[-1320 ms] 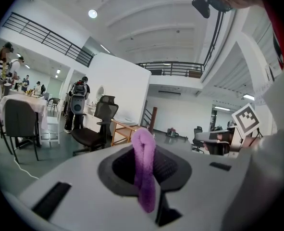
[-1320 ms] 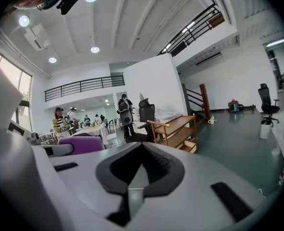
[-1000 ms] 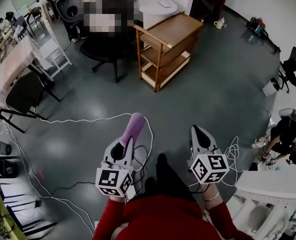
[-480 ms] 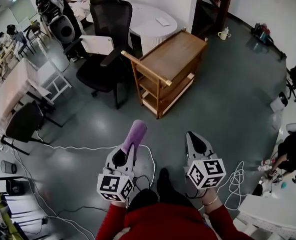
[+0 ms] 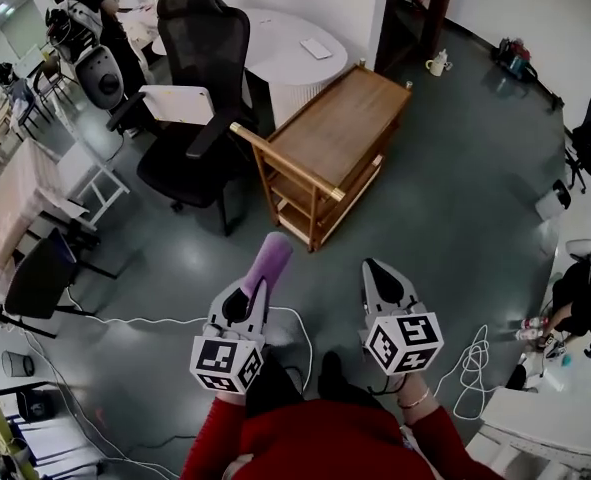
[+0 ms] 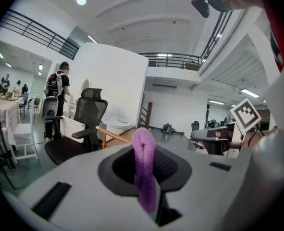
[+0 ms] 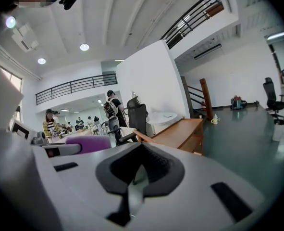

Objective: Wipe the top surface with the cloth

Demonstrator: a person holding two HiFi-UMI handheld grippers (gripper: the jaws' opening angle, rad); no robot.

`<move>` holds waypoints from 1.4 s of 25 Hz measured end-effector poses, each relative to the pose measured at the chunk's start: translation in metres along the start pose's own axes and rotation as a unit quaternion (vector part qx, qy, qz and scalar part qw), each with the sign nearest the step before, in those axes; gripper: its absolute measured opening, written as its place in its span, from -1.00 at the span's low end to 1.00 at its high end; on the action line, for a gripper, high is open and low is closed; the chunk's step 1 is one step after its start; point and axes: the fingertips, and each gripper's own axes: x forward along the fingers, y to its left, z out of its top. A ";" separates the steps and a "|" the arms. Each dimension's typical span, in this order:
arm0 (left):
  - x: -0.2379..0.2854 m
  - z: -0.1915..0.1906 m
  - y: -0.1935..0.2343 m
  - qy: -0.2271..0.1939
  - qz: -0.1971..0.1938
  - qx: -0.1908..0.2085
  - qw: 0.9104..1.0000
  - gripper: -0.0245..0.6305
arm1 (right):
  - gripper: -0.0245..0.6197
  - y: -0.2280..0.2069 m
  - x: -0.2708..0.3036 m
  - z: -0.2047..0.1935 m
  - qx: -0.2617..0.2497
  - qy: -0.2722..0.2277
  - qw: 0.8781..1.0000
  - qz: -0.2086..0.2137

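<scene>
A wooden cart [image 5: 327, 133] with a bare top surface and lower shelves stands on the grey floor ahead of me, also seen in the right gripper view [image 7: 180, 130]. My left gripper [image 5: 256, 284] is shut on a purple cloth [image 5: 268, 259], which sticks out past its jaws toward the cart; the left gripper view shows the cloth [image 6: 145, 170] folded upright between the jaws. My right gripper [image 5: 377, 271] is held beside it, jaws closed with nothing in them. Both are short of the cart, above the floor.
A black office chair [image 5: 194, 88] stands left of the cart, a round white table [image 5: 290, 45] behind it. White cables [image 5: 135, 320] trail over the floor near my feet. People and desks are at far left; a crouching person [image 5: 577, 293] is at right.
The cart has come nearer and lower in the head view as I moved toward it. Both grippers keep their pose, the cloth still held in the left one.
</scene>
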 end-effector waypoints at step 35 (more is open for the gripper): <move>0.155 -0.018 0.006 0.080 -0.313 0.080 0.943 -0.76 | -0.89 0.020 0.003 -0.074 0.136 -0.006 0.952 -0.275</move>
